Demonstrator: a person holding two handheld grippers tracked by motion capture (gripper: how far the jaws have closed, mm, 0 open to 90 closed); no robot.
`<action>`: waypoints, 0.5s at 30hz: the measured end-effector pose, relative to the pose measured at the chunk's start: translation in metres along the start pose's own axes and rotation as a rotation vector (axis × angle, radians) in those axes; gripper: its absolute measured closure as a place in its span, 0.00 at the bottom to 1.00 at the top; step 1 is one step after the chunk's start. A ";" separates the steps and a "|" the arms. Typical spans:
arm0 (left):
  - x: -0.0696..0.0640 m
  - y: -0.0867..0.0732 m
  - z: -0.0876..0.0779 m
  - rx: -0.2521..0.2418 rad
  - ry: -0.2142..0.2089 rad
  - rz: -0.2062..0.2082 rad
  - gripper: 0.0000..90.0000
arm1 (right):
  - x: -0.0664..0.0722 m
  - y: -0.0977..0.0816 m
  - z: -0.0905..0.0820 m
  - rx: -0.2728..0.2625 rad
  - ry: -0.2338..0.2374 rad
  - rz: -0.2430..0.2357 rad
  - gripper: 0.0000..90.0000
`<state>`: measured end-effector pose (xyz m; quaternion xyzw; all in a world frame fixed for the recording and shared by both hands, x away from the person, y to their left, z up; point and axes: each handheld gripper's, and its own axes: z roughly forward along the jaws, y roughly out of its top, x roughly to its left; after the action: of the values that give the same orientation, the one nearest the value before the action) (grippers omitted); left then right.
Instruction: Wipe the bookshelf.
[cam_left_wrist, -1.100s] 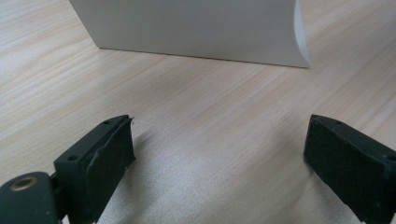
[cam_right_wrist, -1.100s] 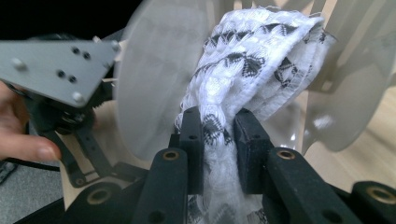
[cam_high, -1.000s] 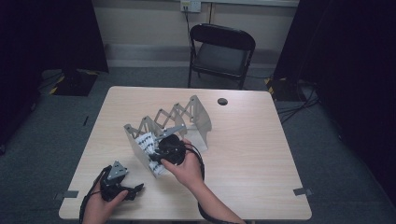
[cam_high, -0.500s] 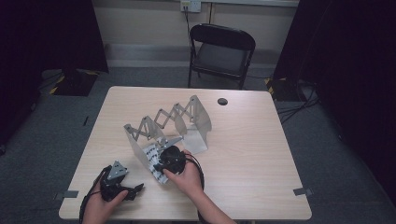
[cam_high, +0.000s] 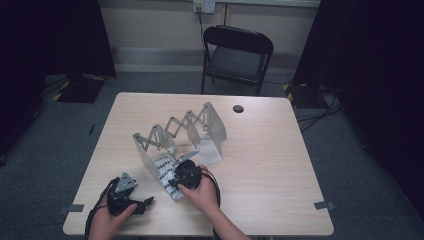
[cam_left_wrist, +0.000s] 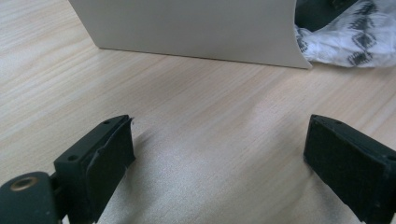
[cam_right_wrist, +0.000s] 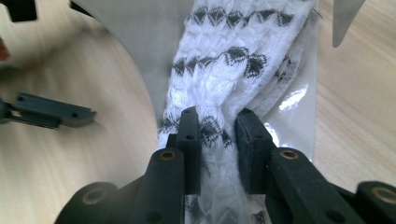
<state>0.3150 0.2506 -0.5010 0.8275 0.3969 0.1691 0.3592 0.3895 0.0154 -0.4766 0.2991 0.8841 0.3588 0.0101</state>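
Right gripper (cam_right_wrist: 217, 116) pinching the bagged white patterned cloth (cam_right_wrist: 224, 70) beside the metal rack (cam_high: 177, 132), clearest in its own view, left gripper (cam_left_wrist: 217, 149) gaping over bare table (cam_left_wrist: 196, 116) near the rack.

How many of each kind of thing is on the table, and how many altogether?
Grippers: 2, the left gripper and the right gripper
Folding metal rack: 1
White patterned cloth in its clear bag: 1
Small dark round thing: 1
Total: 5
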 end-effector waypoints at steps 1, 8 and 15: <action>0.000 0.000 0.000 0.000 0.000 0.000 0.09 | 0.001 0.001 -0.002 0.000 -0.001 -0.010 0.82; 0.000 0.000 0.000 -0.002 0.003 -0.001 0.09 | 0.005 0.017 -0.029 -0.027 -0.018 -0.051 0.82; 0.000 0.000 0.000 -0.002 0.004 0.000 0.09 | 0.013 0.043 -0.062 -0.082 0.021 -0.052 0.82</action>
<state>0.3148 0.2504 -0.5012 0.8268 0.3974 0.1711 0.3594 0.3865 0.0076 -0.4009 0.2716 0.8762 0.3975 0.0224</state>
